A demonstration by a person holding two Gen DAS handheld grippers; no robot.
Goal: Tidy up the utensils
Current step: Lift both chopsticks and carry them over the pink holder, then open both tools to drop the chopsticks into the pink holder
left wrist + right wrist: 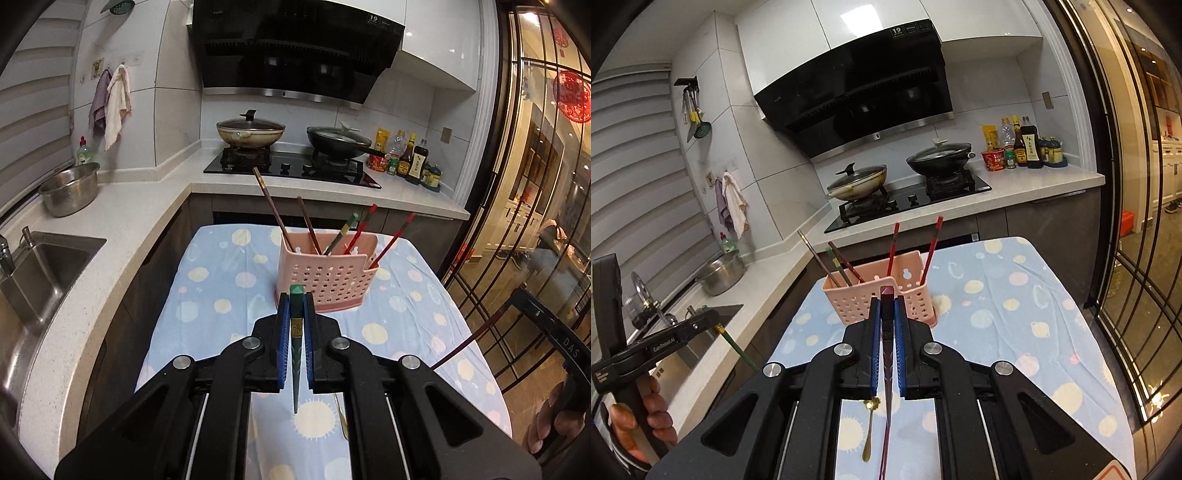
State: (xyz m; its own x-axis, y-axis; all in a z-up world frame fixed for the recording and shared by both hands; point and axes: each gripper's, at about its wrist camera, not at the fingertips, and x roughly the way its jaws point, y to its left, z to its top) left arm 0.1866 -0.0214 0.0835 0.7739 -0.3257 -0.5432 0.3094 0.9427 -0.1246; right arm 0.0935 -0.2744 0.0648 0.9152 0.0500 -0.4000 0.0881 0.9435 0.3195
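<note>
The left gripper [296, 299] is squeezed tight on a green chopstick [295, 354]. The stick points up between the blue pads [282, 325], and its thin end hangs down below them. The right gripper [886, 302] is squeezed tight on a dark red chopstick [886, 391] in the same way.

Both grippers are held above a table with a blue dotted cloth [221, 280]. Just ahead of them stands a pink holder with holes [325, 273]. It sits on the cloth, near the far end of the table. Five chopsticks lean inside it: two brown ones [275, 210] on the left, a green one [343, 232] in the middle, and two red ones [391, 240] on the right side.

A small gold spoon [868, 432] lies flat on the cloth under the right gripper, apart from the holder.

Behind the table is a stove [291, 168] with a pan with a lid [250, 133] and a black wok [338, 142]. Sauce bottles [410, 157] stand beside the stove. On the left counter are a metal bowl [70, 188] and a sink [40, 266]. Two cloths [112, 103] hang on the wall.
</note>
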